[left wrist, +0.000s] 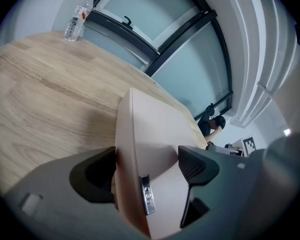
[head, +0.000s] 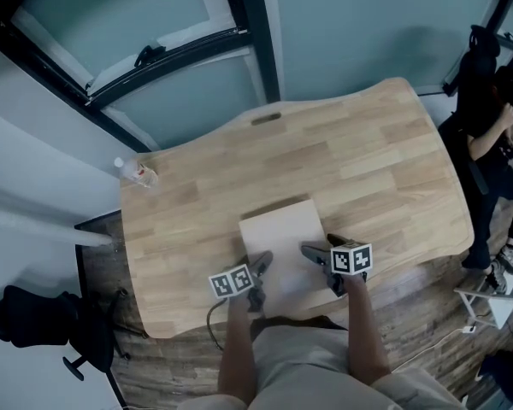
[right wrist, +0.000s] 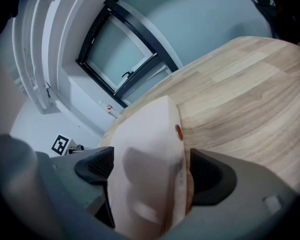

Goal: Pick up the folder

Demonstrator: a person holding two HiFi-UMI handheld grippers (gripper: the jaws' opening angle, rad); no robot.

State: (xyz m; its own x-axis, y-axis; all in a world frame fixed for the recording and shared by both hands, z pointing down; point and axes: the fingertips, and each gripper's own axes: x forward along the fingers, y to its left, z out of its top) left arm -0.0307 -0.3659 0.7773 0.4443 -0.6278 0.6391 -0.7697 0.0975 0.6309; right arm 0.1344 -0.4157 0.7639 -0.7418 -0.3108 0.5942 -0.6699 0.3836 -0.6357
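A pale cream folder (head: 282, 237) lies flat on the wooden table (head: 368, 169), close to its front edge. My left gripper (head: 258, 267) is at the folder's near left corner and my right gripper (head: 315, 253) at its near right side. In the left gripper view the folder (left wrist: 150, 129) runs between the jaws of the left gripper (left wrist: 147, 166); they stand wide, and a small metal clip (left wrist: 146, 194) shows on its edge. In the right gripper view the folder (right wrist: 145, 134), with an orange stud (right wrist: 178, 131), fills the gap of the right gripper (right wrist: 150, 166); its pads stand off it.
A plastic water bottle (head: 137, 172) lies at the table's far left corner, also in the left gripper view (left wrist: 77, 21). A person in black (head: 496, 143) stands past the table's right end. A black chair (head: 34, 319) is on the floor at the left. Windows run behind the table.
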